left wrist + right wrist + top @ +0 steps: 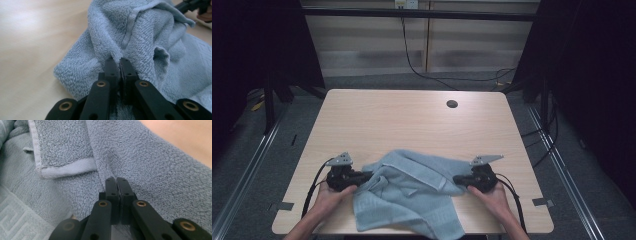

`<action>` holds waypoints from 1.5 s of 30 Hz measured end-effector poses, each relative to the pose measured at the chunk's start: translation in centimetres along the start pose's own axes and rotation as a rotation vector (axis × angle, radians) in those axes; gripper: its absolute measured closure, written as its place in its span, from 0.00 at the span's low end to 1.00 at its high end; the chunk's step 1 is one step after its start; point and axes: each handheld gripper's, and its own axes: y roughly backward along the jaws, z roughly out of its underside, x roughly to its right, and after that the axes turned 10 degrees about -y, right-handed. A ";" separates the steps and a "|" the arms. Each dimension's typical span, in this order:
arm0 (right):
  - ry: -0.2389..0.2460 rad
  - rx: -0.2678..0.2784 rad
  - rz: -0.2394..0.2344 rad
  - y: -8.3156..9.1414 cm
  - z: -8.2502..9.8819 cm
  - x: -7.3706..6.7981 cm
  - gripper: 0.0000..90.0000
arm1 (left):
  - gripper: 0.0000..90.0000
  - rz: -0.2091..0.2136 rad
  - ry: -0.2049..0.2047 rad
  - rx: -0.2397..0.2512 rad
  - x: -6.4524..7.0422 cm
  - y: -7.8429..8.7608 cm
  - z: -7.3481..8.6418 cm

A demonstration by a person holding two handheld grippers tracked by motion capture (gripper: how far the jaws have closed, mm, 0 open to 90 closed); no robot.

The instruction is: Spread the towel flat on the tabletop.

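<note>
Rough looped terry-cloth towel [412, 192] on smooth matt wood-grain table [412, 117]

I'm working at a light wood-grain table [412, 120] w/ rounded corners. A round dark cable hole [452, 104] sits far right in the top. The far half is bare wood. On the near half lies a crumpled light-blue terry towel [412, 192], bunched in folds across the middle; its near edge reaches the table's front edge, a corner hanging just over it. Up close the towel shows a flat woven hem [67, 168] and a key-pattern border [15, 220].
</note>
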 end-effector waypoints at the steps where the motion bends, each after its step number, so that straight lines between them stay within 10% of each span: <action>1: -0.002 -0.012 -0.012 0.5 0.6 -0.5 0.99 | 0.96 0.021 0.007 -0.005 0.6 0.3 0.2; 8: 0.007 0.071 -0.021 3.0 1.1 -1.5 0.98 | 0.95 0.054 0.004 0.044 2.1 2.3 0.8; 17: -0.018 0.331 0.028 4.2 -8.1 1.9 0.98 | 0.92 -0.056 0.074 0.080 -1.0 2.7 0.1; 22: -0.059 0.295 0.112 1.5 -11.4 4.6 0.92 | 0.79 -0.090 0.059 0.134 -1.5 3.4 -1.5; 29: -0.081 0.296 0.155 1.4 -9.1 5.3 0.75 | 0.67 -0.096 -0.009 0.193 -0.6 3.1 -5.3; 39: -0.033 0.133 0.040 1.4 -2.8 2.5 0.73 | 0.51 0.019 -0.111 -0.039 1.0 -4.6 -6.0; 45: -0.003 0.065 0.016 1.1 -0.1 0.6 0.72 | 0.87 0.060 -0.076 -0.066 0.8 -4.3 -4.0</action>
